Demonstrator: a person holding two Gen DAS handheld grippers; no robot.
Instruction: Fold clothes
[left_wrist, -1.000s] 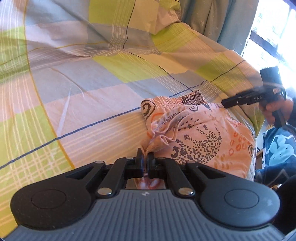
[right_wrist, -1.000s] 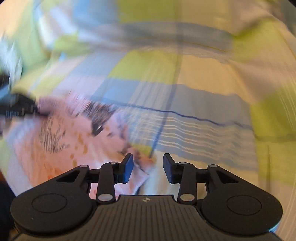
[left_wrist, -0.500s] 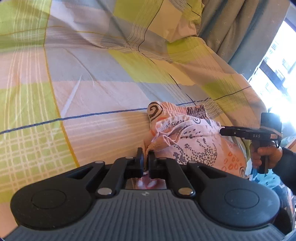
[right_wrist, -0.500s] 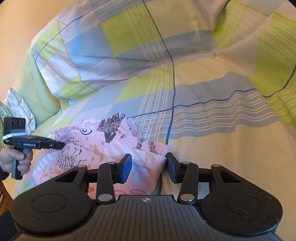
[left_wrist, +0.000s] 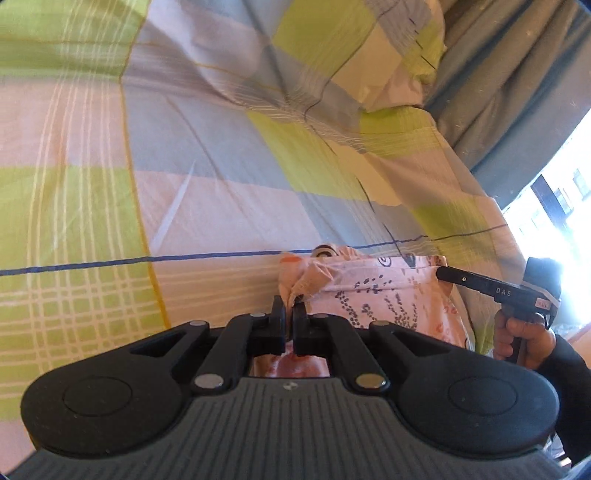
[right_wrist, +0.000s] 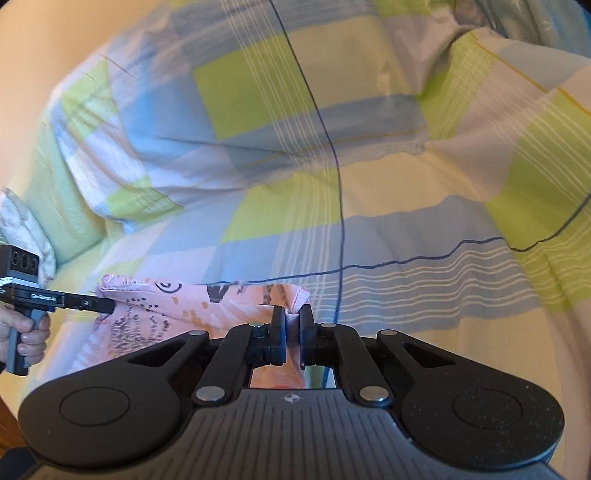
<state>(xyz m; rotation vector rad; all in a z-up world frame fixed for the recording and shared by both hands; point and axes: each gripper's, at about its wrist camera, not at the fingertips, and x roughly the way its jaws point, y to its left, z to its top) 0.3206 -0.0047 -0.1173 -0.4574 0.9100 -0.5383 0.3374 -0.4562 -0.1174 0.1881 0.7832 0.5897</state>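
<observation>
A pink patterned garment lies on the checked bedsheet, stretched between both grippers. My left gripper is shut on its left corner, the pink cloth pinched between the pads. In the right wrist view the same garment spreads to the left, and my right gripper has its jaws closing on the right corner, with cloth pressed between the pads. Each gripper appears in the other's view: the right one at the cloth's far end, the left one likewise, each held by a hand.
The bedsheet rises into rumpled folds at the back. A teal curtain and a bright window stand at the right. A patterned pillow lies at the bed's left edge.
My right gripper's jaws have come together on the garment's corner. The garment has been pulled out flatter between the two grippers. The left gripper kept its hold and rolled.
</observation>
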